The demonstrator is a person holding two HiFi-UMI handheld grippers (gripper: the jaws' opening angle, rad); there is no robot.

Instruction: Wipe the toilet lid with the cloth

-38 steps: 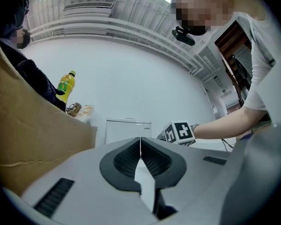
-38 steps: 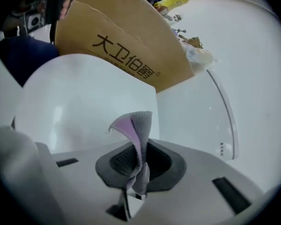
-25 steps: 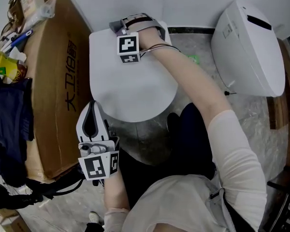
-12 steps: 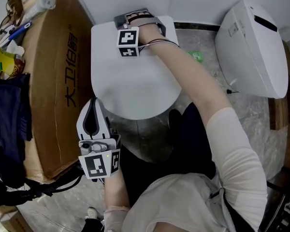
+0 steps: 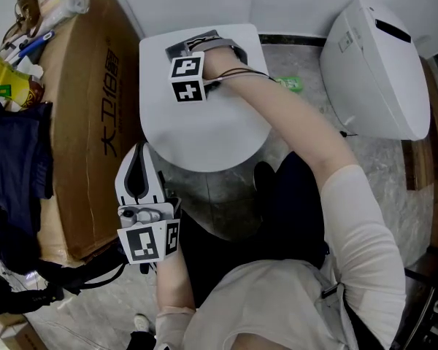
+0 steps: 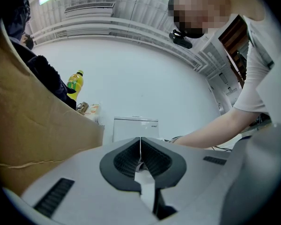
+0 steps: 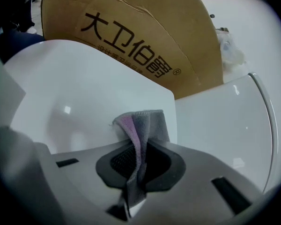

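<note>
The white toilet lid (image 5: 204, 122) lies shut below me. At the lid's far end, my right gripper (image 5: 196, 46) is shut on a grey cloth (image 5: 182, 48) that rests on the lid. In the right gripper view the cloth (image 7: 143, 125), grey with a pinkish fold, hangs out of the jaws of my right gripper (image 7: 138, 161) onto the lid (image 7: 84, 97). My left gripper (image 5: 137, 155) hovers off the lid's near-left edge, beside the box. Its jaws are shut with nothing between them, as the left gripper (image 6: 140, 149) shows in its own view.
A large cardboard box (image 5: 80, 100) stands tight against the toilet's left side, with dark clothing (image 5: 14, 181) and a yellow bottle (image 5: 4, 86) on it. Another white toilet body (image 5: 376, 71) stands at the right. A small green item (image 5: 292, 84) lies on the marble floor.
My right gripper has slid the cloth a little leftward and nearer across the lid's far end. The left gripper has stayed where it was.
</note>
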